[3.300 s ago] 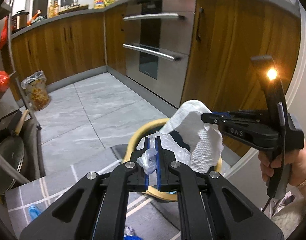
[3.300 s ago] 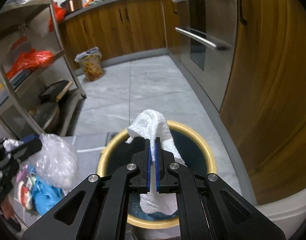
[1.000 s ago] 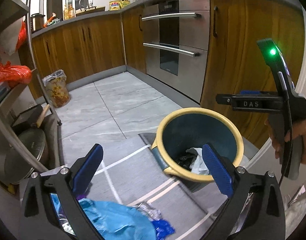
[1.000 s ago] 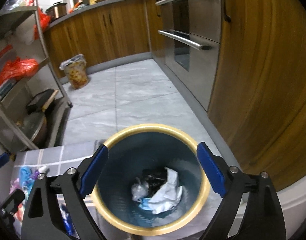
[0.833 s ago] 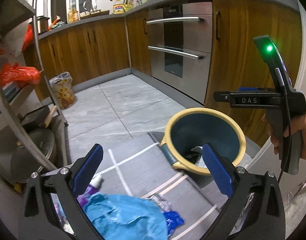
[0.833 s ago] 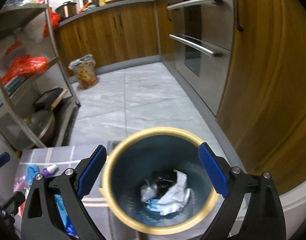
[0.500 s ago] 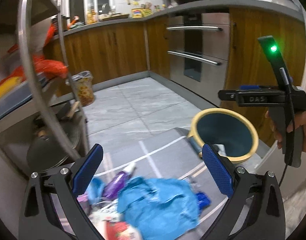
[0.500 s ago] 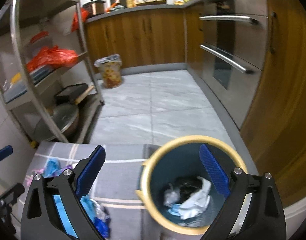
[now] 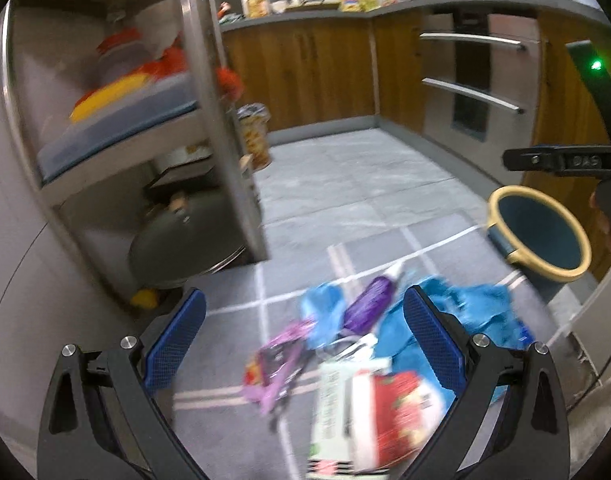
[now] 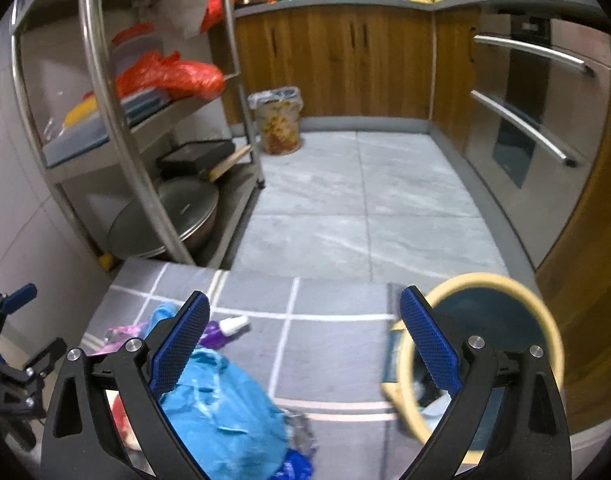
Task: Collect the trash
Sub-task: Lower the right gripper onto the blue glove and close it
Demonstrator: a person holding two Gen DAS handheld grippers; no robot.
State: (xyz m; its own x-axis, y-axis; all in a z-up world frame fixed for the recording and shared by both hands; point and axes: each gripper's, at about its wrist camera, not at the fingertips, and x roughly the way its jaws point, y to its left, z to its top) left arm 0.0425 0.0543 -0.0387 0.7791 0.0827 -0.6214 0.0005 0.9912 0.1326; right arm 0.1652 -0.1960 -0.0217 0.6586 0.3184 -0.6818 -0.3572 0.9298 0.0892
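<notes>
Grey gridded mat, crumpled blue plastic, round bin

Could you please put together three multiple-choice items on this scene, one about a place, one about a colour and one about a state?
1. Where does the purple bottle lie?
A. inside the bin
B. on the grey mat among the litter
C. on the metal rack

2. What colour is the rim of the bin?
A. red
B. black
C. yellow

3. How do the two tools stand?
A. both open and holding nothing
B. both shut on paper
C. left shut, right open

Answers: 1 B, the bottle rests on the grey mat beside the blue bag. 2 C, the rim is pale yellow around a dark teal inside. 3 A, the left tool and the right tool each show widely spread blue pads with nothing between them.
</notes>
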